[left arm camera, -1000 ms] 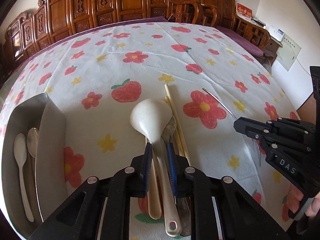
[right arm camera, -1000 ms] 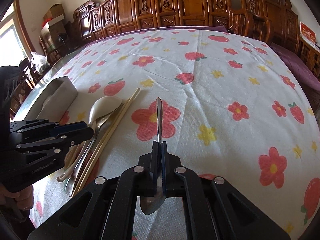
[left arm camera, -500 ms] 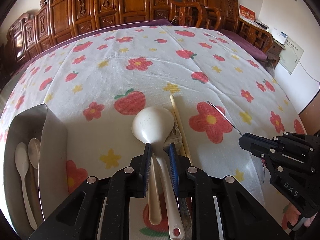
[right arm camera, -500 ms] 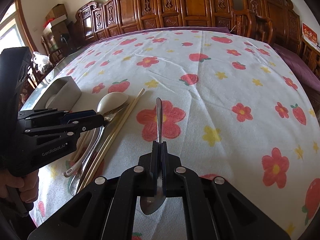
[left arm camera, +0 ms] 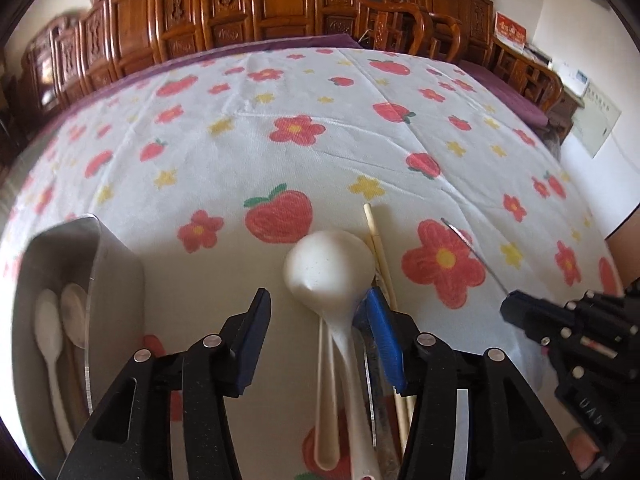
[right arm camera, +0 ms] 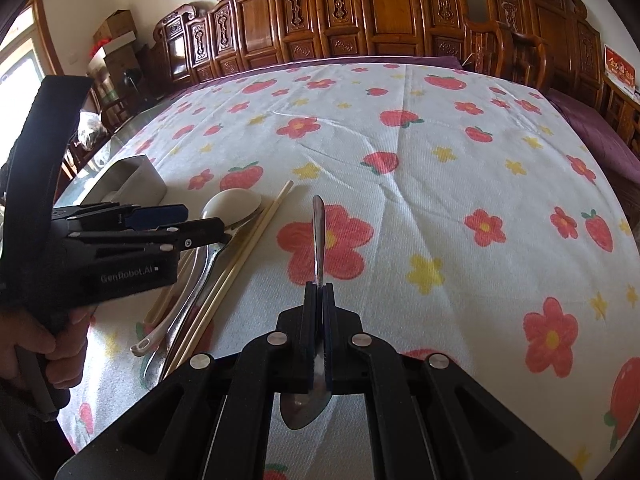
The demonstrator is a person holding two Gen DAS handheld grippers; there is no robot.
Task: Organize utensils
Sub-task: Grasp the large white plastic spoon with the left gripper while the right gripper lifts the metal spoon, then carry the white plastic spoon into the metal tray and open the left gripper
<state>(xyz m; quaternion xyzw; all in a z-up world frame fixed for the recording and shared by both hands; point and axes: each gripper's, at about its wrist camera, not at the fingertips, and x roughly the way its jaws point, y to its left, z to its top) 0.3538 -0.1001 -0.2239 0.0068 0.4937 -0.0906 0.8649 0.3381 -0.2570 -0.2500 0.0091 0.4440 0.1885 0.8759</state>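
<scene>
My left gripper (left arm camera: pixel 318 312) is open, its jaws spread above a pile of utensils on the flowered cloth. The pile holds a white ladle (left arm camera: pixel 330 268), a smaller white spoon (left arm camera: pixel 326 400), a metal utensil (left arm camera: pixel 370 384) and wooden chopsticks (left arm camera: pixel 378 248). The ladle's handle lies between the jaws, nearer the right one. My right gripper (right arm camera: pixel 319 292) is shut on a metal spoon (right arm camera: pixel 318 236), handle pointing forward, bowl back under the jaws. The pile also shows in the right wrist view (right arm camera: pixel 224 248), under the left gripper (right arm camera: pixel 192 224).
A steel utensil tray (left arm camera: pixel 116 264) stands at the left with two white spoons (left arm camera: pixel 52 328) inside. It also shows in the right wrist view (right arm camera: pixel 136 180). Carved wooden chairs (left arm camera: pixel 260 12) ring the far side of the table. The right gripper (left arm camera: pixel 568 340) sits at the right.
My left gripper has opened wide and let go of the ladle handle. It has also drawn back slightly. My right gripper keeps its hold on the metal spoon.
</scene>
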